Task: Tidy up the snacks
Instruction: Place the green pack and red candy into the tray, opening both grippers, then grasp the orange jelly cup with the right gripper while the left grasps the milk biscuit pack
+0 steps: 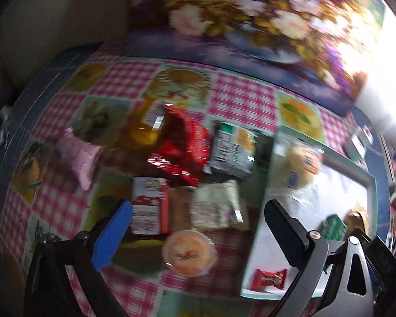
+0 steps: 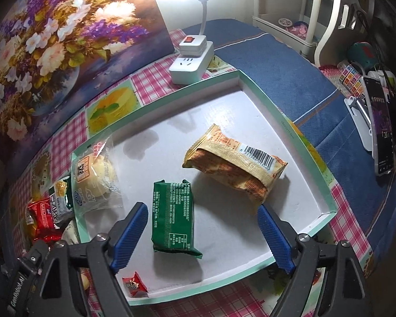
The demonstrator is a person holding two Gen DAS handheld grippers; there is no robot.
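Bench [image 2: 155, 79] under a checked cloth, floral picture [image 2: 52, 39] propped at the far side, power strip [image 2: 191, 63] beside it.

Shallow tray [image 2: 307, 142], white inside with a green rim, on the right half of the bench. Inside: tan pack [image 2: 235, 169] toward the far right, green pack [image 2: 171, 219] in the middle, clear-wrapped bun [image 2: 97, 177] against the left wall, small red candy [image 2: 134, 285] at the near edge.

Left of the tray, loose on the cloth: red bag [image 1: 182, 148], grey-green pack [image 1: 232, 150], pink pouch [image 1: 79, 155], red-and-white carton [image 1: 150, 206], pale sachet [image 1: 216, 206], round orange cup [image 1: 190, 248] nearest. Left view blurred, so labels unreadable.

Right gripper [image 2: 203, 232] above the green pack, fingers [image 2: 129, 232] spread wide either side of it, clear of the wrapper, holding nothing. Left gripper [image 1: 198, 235] over the loose pile, fingers [image 1: 113, 235] wide apart, empty, cup and carton between and beyond them.

Probably all light. Film packs likely slick and crinkly, soft enough to crush: best taken across the short width at mid-body with mild squeeze. Cup probably stiff-walled with a thin lid: grip across the rim sides, kept level. Carton stiffest, easiest across its narrow faces. Candy small and flat, likely to slide on the tray floor.
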